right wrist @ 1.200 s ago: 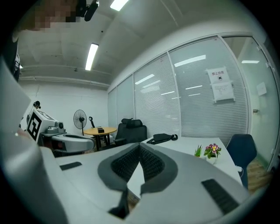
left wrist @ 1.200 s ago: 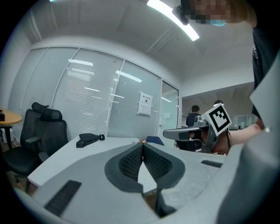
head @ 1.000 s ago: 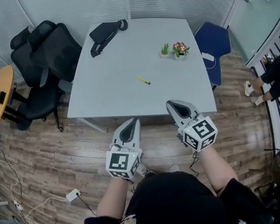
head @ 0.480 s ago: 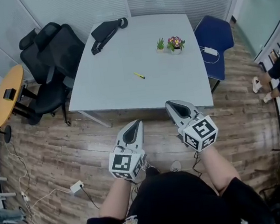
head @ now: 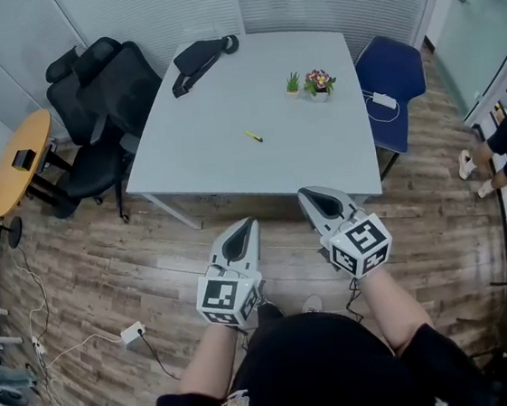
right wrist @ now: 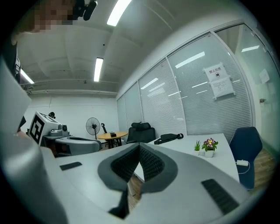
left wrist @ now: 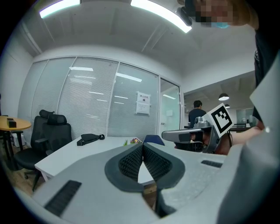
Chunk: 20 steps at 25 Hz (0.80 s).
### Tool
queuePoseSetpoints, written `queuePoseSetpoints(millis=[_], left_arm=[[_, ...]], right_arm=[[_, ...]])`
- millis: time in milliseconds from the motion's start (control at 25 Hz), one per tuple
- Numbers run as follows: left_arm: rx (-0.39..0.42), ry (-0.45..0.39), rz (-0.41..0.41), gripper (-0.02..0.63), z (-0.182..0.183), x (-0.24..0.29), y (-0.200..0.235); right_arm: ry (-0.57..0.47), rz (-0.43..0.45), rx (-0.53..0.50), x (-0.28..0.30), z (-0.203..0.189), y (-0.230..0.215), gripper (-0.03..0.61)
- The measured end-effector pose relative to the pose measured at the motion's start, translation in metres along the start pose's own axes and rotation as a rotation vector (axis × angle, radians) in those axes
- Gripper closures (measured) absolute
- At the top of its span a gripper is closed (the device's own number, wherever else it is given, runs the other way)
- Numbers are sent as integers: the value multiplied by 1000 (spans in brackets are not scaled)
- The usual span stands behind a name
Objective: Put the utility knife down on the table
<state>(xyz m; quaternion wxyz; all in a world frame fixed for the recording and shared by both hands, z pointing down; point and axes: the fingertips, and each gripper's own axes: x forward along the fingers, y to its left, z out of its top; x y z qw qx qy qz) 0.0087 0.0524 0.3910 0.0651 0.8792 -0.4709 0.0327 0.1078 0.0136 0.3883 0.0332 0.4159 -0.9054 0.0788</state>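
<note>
Not much has changed over the last second: the yellow utility knife (head: 253,136) still lies mid-desk (head: 222,169), well apart from the left tongs (head: 242,228) and right tongs (head: 318,198), both pinched together on nothing, so the job looks done.

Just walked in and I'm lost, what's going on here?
A person stands back from the table, holding the left tongs and right tongs shut and empty over the floor. The yellow knife lies on the table, apart from both. A bag and plants sit farther back.
</note>
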Motion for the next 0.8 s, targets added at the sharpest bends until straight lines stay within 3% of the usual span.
queuePoseSetpoints(millis=[800], left_arm=[[12,5,1,608,1,9,-9]], right_arm=[[-14,-1,22,-5,-2,-11,575]])
